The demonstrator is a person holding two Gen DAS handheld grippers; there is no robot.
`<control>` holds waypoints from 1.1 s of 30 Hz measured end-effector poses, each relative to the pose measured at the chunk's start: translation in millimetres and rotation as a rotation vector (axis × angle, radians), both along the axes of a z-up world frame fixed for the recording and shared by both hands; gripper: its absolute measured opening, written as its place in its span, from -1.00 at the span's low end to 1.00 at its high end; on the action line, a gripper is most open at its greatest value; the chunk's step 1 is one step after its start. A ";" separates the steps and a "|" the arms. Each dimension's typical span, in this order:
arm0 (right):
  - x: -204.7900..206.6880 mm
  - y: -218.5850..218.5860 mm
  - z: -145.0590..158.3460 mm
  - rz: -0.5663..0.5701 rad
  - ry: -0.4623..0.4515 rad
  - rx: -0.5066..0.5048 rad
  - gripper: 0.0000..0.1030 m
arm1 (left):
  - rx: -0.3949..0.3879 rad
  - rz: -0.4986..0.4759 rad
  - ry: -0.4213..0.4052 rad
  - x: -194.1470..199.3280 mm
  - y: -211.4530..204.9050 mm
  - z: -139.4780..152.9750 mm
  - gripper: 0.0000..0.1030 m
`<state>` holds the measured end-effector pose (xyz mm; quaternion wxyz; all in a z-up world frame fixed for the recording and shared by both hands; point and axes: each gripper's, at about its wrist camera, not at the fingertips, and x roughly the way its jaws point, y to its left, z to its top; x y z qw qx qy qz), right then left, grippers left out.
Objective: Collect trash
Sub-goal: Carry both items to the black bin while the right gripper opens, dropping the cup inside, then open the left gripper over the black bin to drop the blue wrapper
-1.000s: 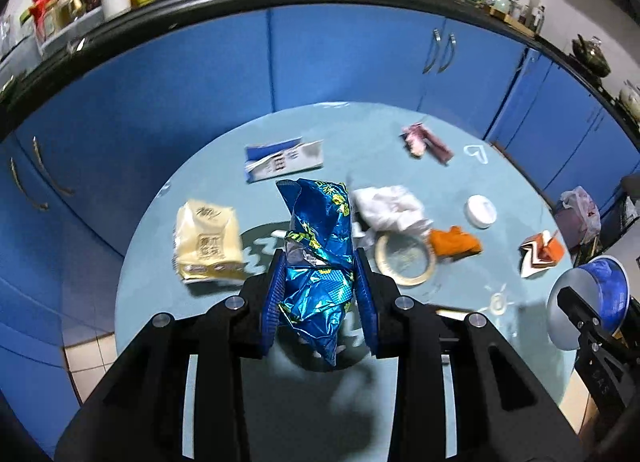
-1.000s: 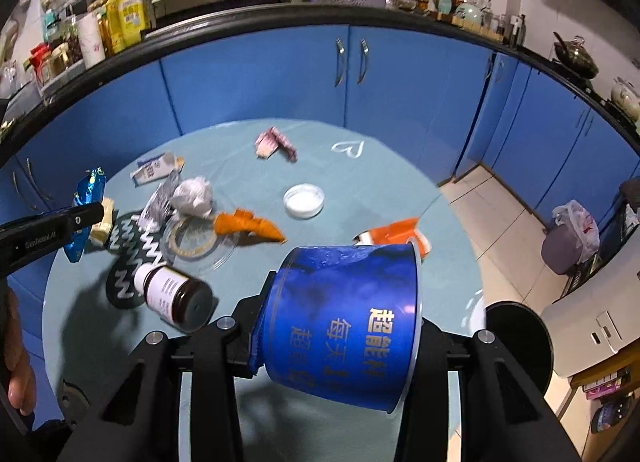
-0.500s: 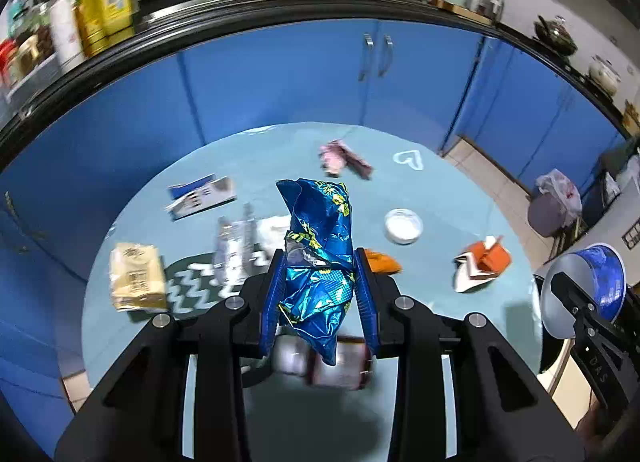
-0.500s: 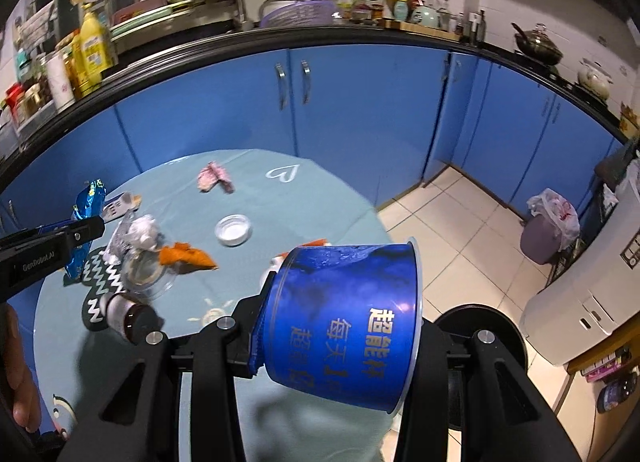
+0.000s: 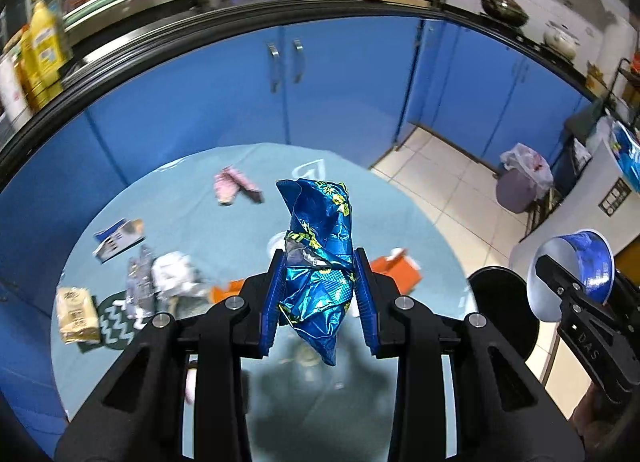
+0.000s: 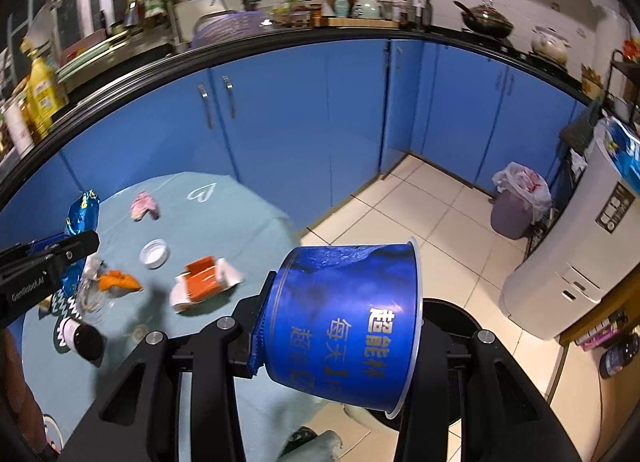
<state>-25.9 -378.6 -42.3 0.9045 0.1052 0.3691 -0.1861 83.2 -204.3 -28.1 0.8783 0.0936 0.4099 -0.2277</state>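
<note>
Left gripper point(image 5: 320, 294) is clamping a crumpled blue foil wrapper point(image 5: 318, 262), lifted above the round table point(image 5: 384, 198); pink wrapper point(image 5: 234, 188) and orange carton point(image 5: 396, 270) are lying beyond it. Right gripper point(image 6: 340, 326) is squeezing a blue paper cup point(image 6: 344, 314), hanging over the black bin point(image 6: 452, 314) beside the table edge.

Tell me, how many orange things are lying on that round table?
2. An orange-and-white carton lies near the table's floor-side edge; a crumpled orange scrap lies just left of it, beside the white lid. The grippers hide part of the tabletop, so more may be hidden.
</note>
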 end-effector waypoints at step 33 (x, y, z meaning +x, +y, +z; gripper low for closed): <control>-53.1 -129.1 -6.6 -0.330 0.017 -0.040 0.54 | 0.007 -0.313 0.024 -48.6 -158.9 5.3 -0.33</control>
